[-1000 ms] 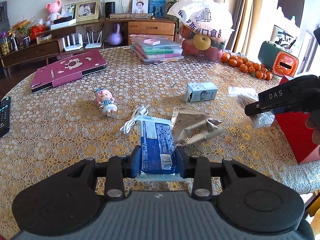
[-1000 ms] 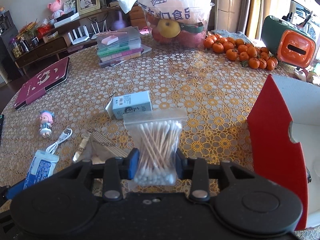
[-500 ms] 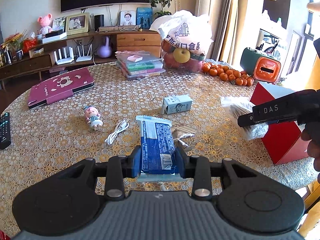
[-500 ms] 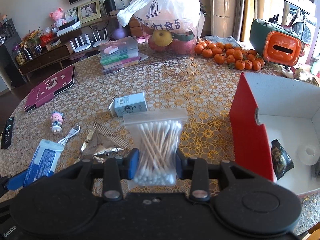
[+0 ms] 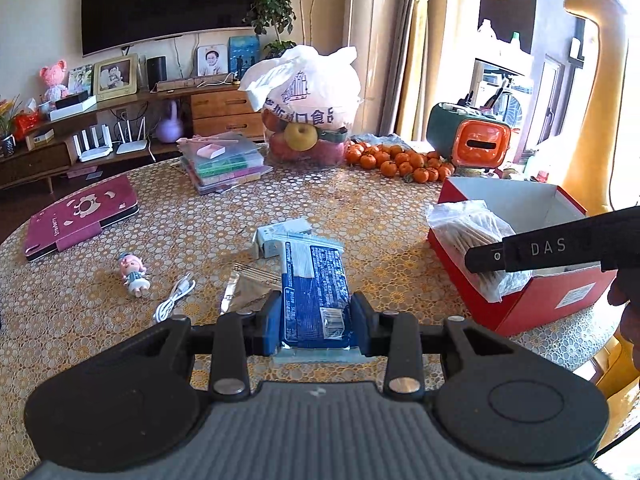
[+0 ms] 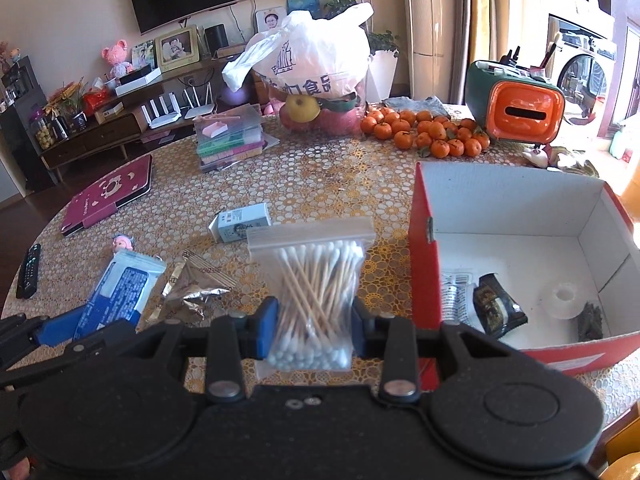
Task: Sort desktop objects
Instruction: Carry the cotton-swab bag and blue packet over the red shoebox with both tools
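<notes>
A bag of cotton swabs is clamped between the blue pads of the right gripper, raised above the table. An open red box is seen just to its right. At lower left, a blue packet is held by the left gripper.

Tangerines by fruit bag; TV on wall.

Black left gripper and right gripper; blue finger pads; silver screws; white "DAS" lettering
</notes>
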Demonstrator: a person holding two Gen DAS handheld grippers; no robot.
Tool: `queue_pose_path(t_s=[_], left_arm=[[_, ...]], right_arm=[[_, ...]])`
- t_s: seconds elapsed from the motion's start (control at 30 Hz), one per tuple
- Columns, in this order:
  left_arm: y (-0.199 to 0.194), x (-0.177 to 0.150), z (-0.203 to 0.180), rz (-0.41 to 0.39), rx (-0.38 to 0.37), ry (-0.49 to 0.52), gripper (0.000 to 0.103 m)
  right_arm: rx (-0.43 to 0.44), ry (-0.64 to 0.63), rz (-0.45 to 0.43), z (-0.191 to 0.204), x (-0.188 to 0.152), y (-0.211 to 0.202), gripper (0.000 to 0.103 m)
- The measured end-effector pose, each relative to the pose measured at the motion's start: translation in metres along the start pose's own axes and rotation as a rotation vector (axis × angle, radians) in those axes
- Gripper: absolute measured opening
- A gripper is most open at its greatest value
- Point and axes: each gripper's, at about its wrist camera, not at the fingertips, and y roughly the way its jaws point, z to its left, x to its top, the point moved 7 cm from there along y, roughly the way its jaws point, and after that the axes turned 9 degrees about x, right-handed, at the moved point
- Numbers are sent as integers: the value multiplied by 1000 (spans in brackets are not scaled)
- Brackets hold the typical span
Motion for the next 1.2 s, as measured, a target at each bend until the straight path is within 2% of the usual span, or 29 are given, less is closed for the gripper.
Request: queue_pose_path(t_s=[0.53,1.2], left_arm=[[4,32,-88,8,-128,70,35],[32,46,-174,16,-214,159,35]], right_arm=[[-88,54,-23,-74,-5,-47,36],[-145,122,-36,-152,-1,-53,36]])
